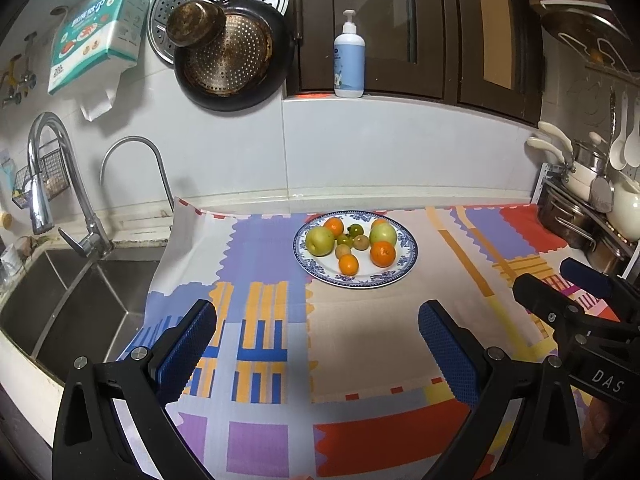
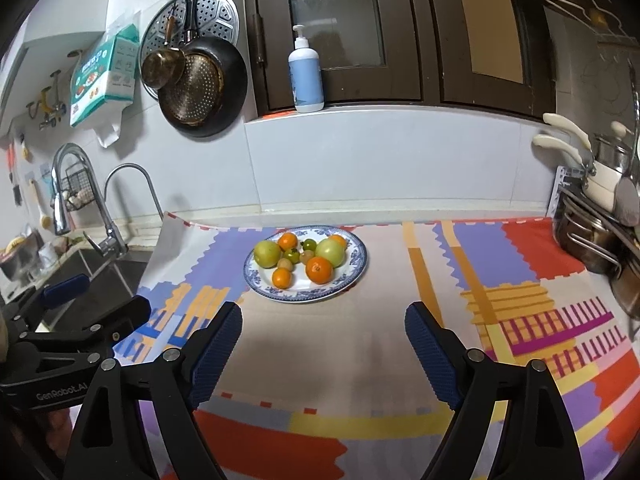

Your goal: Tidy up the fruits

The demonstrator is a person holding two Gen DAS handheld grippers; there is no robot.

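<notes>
A blue-rimmed plate (image 1: 408, 256) of fruit, with two green apples (image 1: 320, 241), oranges (image 1: 383, 254) and small green tomatoes (image 1: 354, 229), sits near the far edge of the patterned cloth (image 1: 360, 340). The left gripper (image 1: 318, 344) and right gripper (image 2: 324, 344) both hover near the cloth's front edge, fingers spread wide, holding nothing.

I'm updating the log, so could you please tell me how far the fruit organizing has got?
Nothing looks done yet: all the fruit sits mixed on the blue-rimmed plate. Nothing is in hand; the left hand-held gripper and right hand-held gripper are open and empty, short of the plate. All the sorting remains.
</notes>
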